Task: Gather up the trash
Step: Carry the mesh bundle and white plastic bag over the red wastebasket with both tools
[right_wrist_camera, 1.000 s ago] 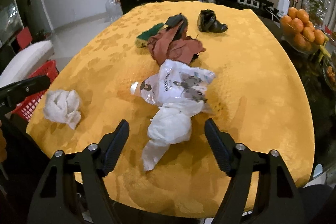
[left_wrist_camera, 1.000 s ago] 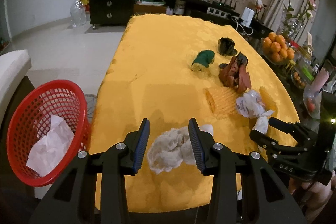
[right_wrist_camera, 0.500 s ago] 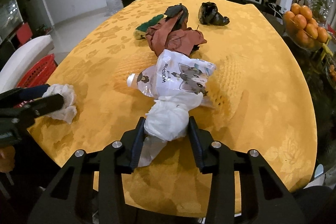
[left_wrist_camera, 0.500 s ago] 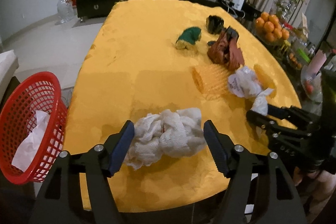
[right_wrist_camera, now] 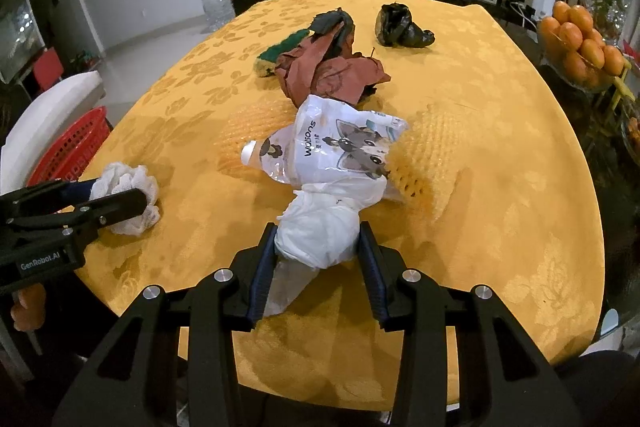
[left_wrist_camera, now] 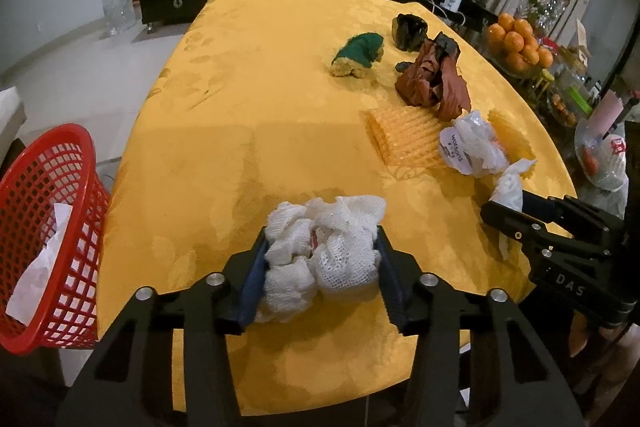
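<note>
**Two grippers, each clamped on a piece of trash**

Two views show the yellow-clothed bench. From the left wrist, the left gripper (left_wrist_camera: pixel 320 259) pinches a crumpled white mesh wad (left_wrist_camera: pixel 324 251) near the bench's (left_wrist_camera: pixel 260 99) near edge; its jaws have just been closing, with the wad between the pads. A red basket (left_wrist_camera: pixel 44 239) stands off the bench to the left with white paper inside. Farther along the cloth lie a green sponge (left_wrist_camera: pixel 358 55), a black bag (left_wrist_camera: pixel 410 31) and brown crumpled paper (left_wrist_camera: pixel 434 79). At the right, the right gripper (left_wrist_camera: pixel 506 215) grips a white tissue (left_wrist_camera: pixel 510 183) just beside a printed plastic wrapper (left_wrist_camera: pixel 472 149).

From the right wrist, the right gripper (right_wrist_camera: pixel 318 247) is pressed onto the white tissue (right_wrist_camera: pixel 320 231), which touches the printed plastic wrapper (right_wrist_camera: pixel 340 147) ahead of it. Brown crumpled paper (right_wrist_camera: pixel 328 71) and the black bag (right_wrist_camera: pixel 400 27) lie beyond. At the left, the left gripper (right_wrist_camera: pixel 108 199) clasps the white mesh wad (right_wrist_camera: pixel 130 187), with the red basket (right_wrist_camera: pixel 72 151) behind it. Oranges (right_wrist_camera: pixel 580 35) sit off to the right.
</note>
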